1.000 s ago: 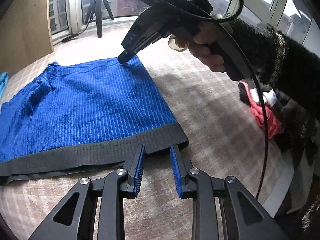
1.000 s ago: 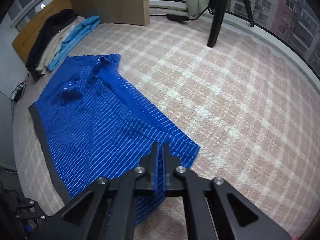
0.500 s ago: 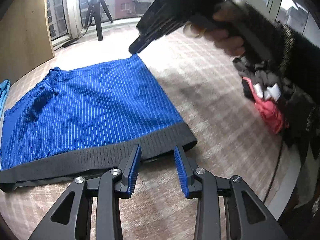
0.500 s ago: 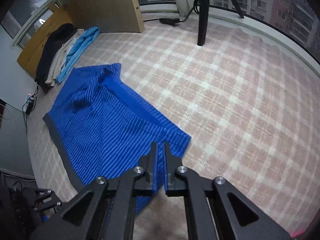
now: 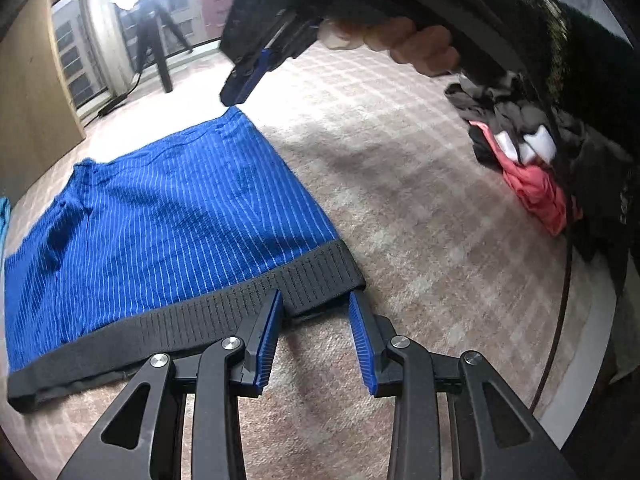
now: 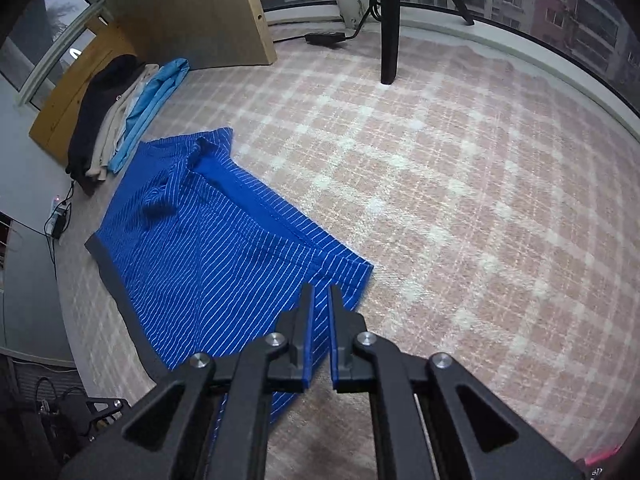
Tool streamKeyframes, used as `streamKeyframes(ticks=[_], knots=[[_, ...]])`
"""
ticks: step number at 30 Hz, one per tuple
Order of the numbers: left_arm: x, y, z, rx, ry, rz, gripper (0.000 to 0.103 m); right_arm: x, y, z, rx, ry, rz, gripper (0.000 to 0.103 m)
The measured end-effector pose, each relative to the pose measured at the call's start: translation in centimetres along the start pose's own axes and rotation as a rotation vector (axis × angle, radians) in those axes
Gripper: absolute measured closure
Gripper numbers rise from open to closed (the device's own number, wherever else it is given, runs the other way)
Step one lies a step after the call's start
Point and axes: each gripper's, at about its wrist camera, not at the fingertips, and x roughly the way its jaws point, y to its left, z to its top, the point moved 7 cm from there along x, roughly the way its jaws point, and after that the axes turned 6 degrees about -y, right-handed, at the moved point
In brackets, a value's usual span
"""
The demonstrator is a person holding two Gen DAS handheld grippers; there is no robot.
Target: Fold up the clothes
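Note:
Blue striped shorts [image 5: 168, 208] with a dark grey waistband [image 5: 208, 312] lie flat on the checked carpet; they also show in the right wrist view [image 6: 208, 256]. My left gripper [image 5: 316, 304] is open, its fingertips at the waistband's right corner, just touching its edge. My right gripper [image 6: 320, 292] is raised above the shorts' far leg hem, its jaws a narrow gap apart with nothing between them. It also appears in the left wrist view [image 5: 240, 84], held in the air over the far corner.
A pile of dark and pink clothes [image 5: 528, 176] lies at the right. Folded garments [image 6: 116, 120] rest against a wooden board [image 6: 188, 12]. A tripod leg [image 6: 390, 20] stands by the window. A power strip and cables [image 6: 60, 216] lie at the left.
My right gripper has let go of the shorts' hem and lifted up off the cloth. My left gripper has opened wider and edged up to the waistband corner.

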Motion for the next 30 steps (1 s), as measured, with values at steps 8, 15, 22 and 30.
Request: streamKeyframes(ticks=[8, 15, 22, 30], knots=[[-0.1, 3.0, 0.6, -0.019, -0.008, 0.071, 0.07, -0.3, 0.5, 0.0, -0.02, -0.01, 0.009, 0.097], [0.4, 3.6, 0.7, -0.071, -0.024, 0.042, 0.098, -0.1, 0.6, 1.5, 0.013, -0.002, 0.088, 0.095], [-1.0, 3.8, 2.0, -0.146, -0.097, 0.003, 0.1, 2.9, 3.5, 3.6, -0.023, 0.056, 0.17, 0.082], [-1.1, 4.5, 1.3, -0.149, -0.082, 0.012, 0.101, 6.7, 6.1, 3.8, -0.226, 0.129, 0.101, 0.076]])
